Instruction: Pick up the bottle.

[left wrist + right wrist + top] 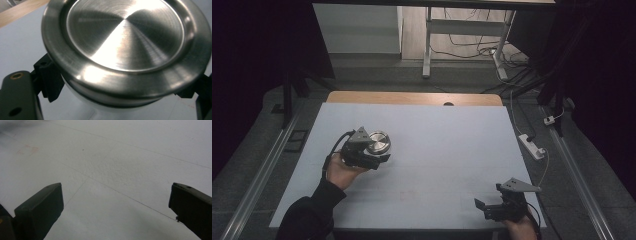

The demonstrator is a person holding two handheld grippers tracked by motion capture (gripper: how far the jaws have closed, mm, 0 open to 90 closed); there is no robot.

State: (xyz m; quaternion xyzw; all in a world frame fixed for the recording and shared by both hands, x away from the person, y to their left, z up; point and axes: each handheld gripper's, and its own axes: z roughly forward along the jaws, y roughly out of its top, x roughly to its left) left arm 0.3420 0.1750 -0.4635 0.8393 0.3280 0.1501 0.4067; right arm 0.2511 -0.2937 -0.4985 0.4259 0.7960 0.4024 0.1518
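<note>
**Left gripper on steel-lidded container; right gripper idle**

High view: white table surface (427, 150). A round container with a brushed steel lid (378, 142) sits at about 9 o'clock from the table centre. The left gripper (373, 156) is at the container's 6 o'clock side, held in the person's left hand (343, 172), cable trailing toward 8 o'clock.

Left gripper view: the steel lid (125, 37) is very close to the camera, with a white body visible below the rim. One black jaw stands on each side of the body just under the lid's flange, both apparently in contact. Judged pinching the container below the lid. Whether it is lifted or resting on the table, cannot tell.

The right gripper (493, 206) is at about 5 o'clock, near the front table edge and well apart from the container. Right gripper view: its jaws are spread wide over bare table (125, 157), nothing between them.

Risks, as judgement:
- The body under the flange looks smooth and curved; a shallow or off-centre pinch could let it rotate or slip out if lifted.
- The jaws sit close under the lid rim; an upward pull may load the lid rather than the body, and a loose lid could pop off.
- The right gripper is too distant to steady anything quickly.
</note>
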